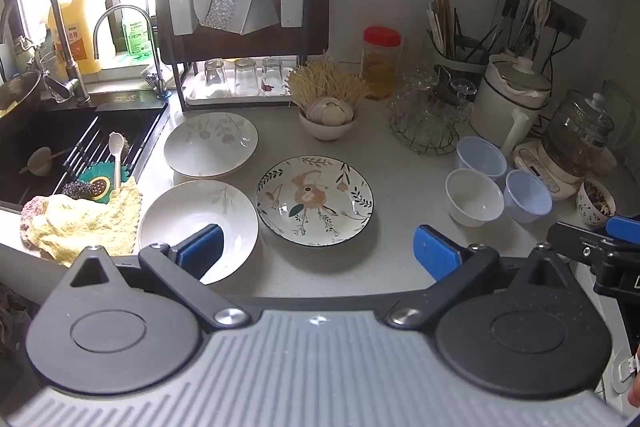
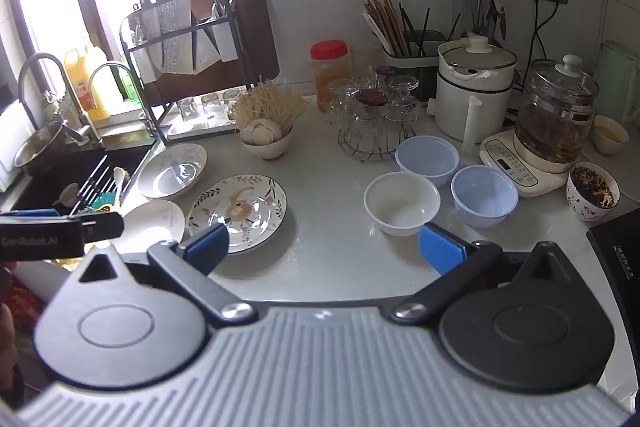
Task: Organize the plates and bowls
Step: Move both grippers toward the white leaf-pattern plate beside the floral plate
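Both sets of fingers spread wide, empty: left gripper (image 1: pixel 320 251) above plates, right gripper (image 2: pixel 324 247) near bowls. Nearest, white plate (image 1: pixel 200 223); beside it, flowered plate (image 1: pixel 314 201); right, three bowls (image 2: pixel 402 203) on table (image 1: pixel 400 259). Glazed, stiff, slippery, breakable; best pinched at rims.

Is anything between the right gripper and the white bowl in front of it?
Nothing visible. The right gripper hangs open over bare counter, and the white bowl sits just beyond its right finger, unobstructed.
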`<action>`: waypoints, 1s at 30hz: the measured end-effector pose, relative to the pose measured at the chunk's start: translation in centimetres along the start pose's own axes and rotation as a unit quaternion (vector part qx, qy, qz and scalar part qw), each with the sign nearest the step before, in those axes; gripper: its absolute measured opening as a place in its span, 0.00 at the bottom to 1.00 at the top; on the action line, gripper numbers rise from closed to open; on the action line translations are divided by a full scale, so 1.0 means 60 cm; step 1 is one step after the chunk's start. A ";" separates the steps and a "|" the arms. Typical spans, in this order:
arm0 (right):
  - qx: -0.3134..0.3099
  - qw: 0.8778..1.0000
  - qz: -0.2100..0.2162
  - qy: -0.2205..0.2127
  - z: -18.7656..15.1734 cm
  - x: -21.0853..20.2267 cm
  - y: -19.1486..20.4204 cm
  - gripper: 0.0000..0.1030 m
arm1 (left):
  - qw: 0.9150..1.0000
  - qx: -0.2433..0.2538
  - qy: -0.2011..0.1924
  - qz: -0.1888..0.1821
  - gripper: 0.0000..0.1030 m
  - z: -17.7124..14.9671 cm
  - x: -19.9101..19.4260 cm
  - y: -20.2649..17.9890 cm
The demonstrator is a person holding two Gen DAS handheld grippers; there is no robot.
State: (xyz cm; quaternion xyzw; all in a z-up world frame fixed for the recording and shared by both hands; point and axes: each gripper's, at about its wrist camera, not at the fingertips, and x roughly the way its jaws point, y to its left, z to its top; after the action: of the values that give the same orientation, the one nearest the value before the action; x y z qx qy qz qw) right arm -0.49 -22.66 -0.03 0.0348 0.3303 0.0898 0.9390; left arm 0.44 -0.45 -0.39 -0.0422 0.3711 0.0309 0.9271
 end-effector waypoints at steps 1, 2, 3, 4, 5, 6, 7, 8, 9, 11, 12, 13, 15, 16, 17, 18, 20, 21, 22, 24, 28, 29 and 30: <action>0.000 1.000 0.000 0.001 0.001 0.000 0.000 1.00 | 1.000 0.001 0.001 0.001 0.99 0.000 0.001 -0.001; -0.002 1.000 0.001 0.000 0.001 0.001 0.000 1.00 | 1.000 0.002 0.001 0.001 0.99 0.000 0.002 -0.002; -0.003 1.000 0.001 0.000 0.002 0.003 0.001 1.00 | 1.000 0.002 0.002 0.001 0.99 -0.001 0.003 -0.002; -0.003 1.000 0.001 0.000 0.003 0.005 0.001 1.00 | 1.000 0.004 0.002 0.001 0.99 -0.001 0.004 -0.001; -0.003 1.000 0.000 0.000 0.002 0.005 0.001 1.00 | 1.000 0.005 0.002 0.001 0.99 0.000 0.006 -0.001; -0.002 1.000 -0.001 0.000 0.003 0.007 0.002 1.00 | 1.000 0.004 0.002 0.002 0.99 0.002 0.007 0.001; -0.001 1.000 0.000 -0.001 0.002 0.006 0.002 1.00 | 1.000 0.002 0.002 0.003 0.99 0.004 0.008 0.003; 0.001 1.000 0.001 -0.001 0.003 0.008 0.002 1.00 | 1.000 0.000 0.001 0.005 0.99 0.006 0.007 0.004; 0.002 1.000 0.001 -0.001 0.003 0.010 0.003 1.00 | 1.000 -0.002 -0.003 0.004 0.99 0.007 0.006 0.006; 0.001 1.000 0.002 -0.001 0.003 0.013 0.004 1.00 | 1.000 -0.001 -0.002 0.007 0.99 0.009 0.007 0.007; 0.001 1.000 0.003 -0.001 0.003 0.013 0.005 1.00 | 1.000 0.000 -0.002 0.008 0.99 0.010 0.009 0.008; 0.000 1.000 0.004 -0.002 0.003 0.014 0.006 1.00 | 1.000 0.000 -0.001 0.007 0.99 0.011 0.009 0.009; 0.002 1.000 0.004 0.000 0.003 0.015 0.007 1.00 | 1.000 0.000 0.000 0.004 0.99 0.012 0.010 0.009; 0.004 1.000 0.004 0.000 0.003 0.015 0.006 1.00 | 1.000 0.000 -0.001 0.002 0.99 0.013 0.011 0.009; 0.005 1.000 0.003 0.000 0.004 0.015 0.006 1.00 | 1.000 0.000 0.000 0.002 0.99 0.014 0.012 0.010; 0.006 1.000 0.002 0.000 0.004 0.015 0.005 1.00 | 1.000 -0.001 -0.001 0.003 0.99 0.015 0.013 0.012; 0.008 1.000 0.000 0.000 0.004 0.015 0.005 1.00 | 1.000 -0.003 -0.001 0.002 0.99 0.017 0.014 0.015; 0.009 1.000 -0.001 -0.001 0.004 0.014 0.006 1.00 | 1.000 -0.003 -0.001 0.001 0.99 0.019 0.014 0.017; 0.009 1.000 -0.001 -0.001 0.005 0.014 0.006 1.00 | 1.000 -0.002 -0.001 0.000 0.99 0.019 0.015 0.017; 0.009 1.000 -0.003 -0.001 0.005 0.014 0.009 1.00 | 1.000 0.002 0.000 0.000 0.99 0.020 0.017 0.017; 0.015 1.000 -0.004 0.000 0.008 0.013 0.011 1.00 | 1.000 0.015 0.004 -0.002 0.99 0.022 0.019 0.017; 0.016 1.000 -0.005 0.001 0.011 0.014 0.011 1.00 | 1.000 0.017 0.005 -0.002 0.99 0.023 0.020 0.018; 0.018 1.000 -0.006 0.001 0.012 0.014 0.011 1.00 | 1.000 0.018 0.006 -0.003 0.99 0.024 0.020 0.018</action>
State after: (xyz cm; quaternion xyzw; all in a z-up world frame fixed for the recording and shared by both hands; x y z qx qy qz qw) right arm 0.53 -21.83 0.10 0.0495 0.3327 0.0785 0.9384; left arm 2.19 0.82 -0.27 -0.0267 0.3772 0.0214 0.9255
